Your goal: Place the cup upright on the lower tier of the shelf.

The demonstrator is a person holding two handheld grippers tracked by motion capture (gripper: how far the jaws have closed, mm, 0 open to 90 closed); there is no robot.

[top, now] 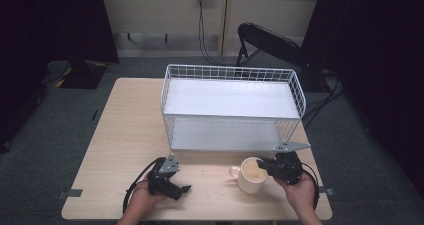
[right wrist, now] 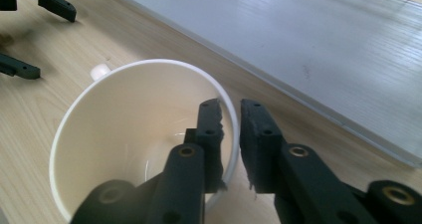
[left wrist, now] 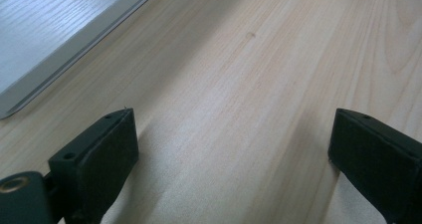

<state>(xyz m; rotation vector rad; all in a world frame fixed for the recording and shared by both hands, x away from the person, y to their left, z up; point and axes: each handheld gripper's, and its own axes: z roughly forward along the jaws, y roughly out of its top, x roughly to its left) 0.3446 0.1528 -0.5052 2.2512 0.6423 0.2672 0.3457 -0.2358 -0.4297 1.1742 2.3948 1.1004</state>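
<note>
Mug (top: 251,176), cream ceramic, one: standing upright on the table (top: 125,135) just in front of the white wire rack (top: 232,107), handle turned away from the right gripper (top: 264,166). That gripper's jaws are clamped across the mug's rim, one jaw inside, one outside. Left gripper (top: 184,190), jaws spread wide and holding nothing, rests on the table well apart from the mug. Judged progress: grasp secured, mug not yet lifted; both rack shelves bare, placement remains.
</note>
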